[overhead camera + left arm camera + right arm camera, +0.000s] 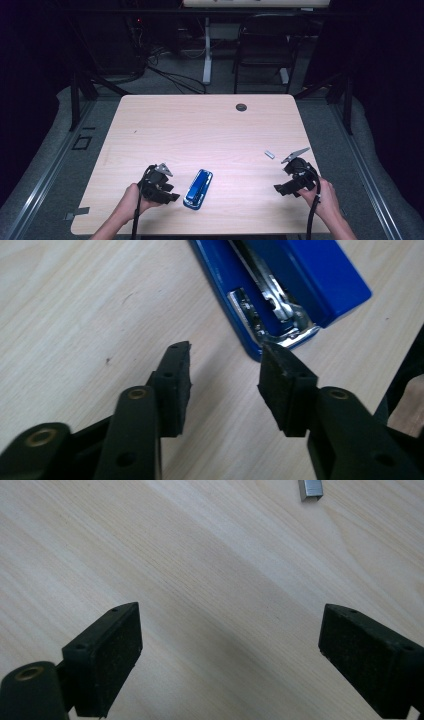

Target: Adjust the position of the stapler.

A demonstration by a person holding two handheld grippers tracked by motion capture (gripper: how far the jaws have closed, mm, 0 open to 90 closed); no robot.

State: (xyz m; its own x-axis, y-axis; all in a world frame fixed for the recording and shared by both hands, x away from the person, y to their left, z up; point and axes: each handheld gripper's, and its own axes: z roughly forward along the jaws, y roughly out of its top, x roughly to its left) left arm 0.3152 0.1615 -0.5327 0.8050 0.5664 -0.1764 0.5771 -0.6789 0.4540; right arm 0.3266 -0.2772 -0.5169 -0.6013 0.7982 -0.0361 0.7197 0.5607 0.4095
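1. Two hand-held grippers work over a light wooden table (200, 125), both in the lower part of the high view.
2. The left gripper (172, 196) sits at lower left, just beside the blue stapler (198, 189). In the left gripper view its jaws stand partly apart with bare table between the pads; one pad tip (280, 365) is right at the stapler's metal end (280, 315), and contact cannot be confirmed. It grips nothing.
3. The stapler lies flat at lower centre of the high view.
4. The right gripper (281, 189) sits at lower right, well apart from the stapler. Its jaws stand wide apart over bare wood and hold nothing.
5. A small strip of staples (310, 490) lies at the top edge of the right gripper view, clear of the jaws.
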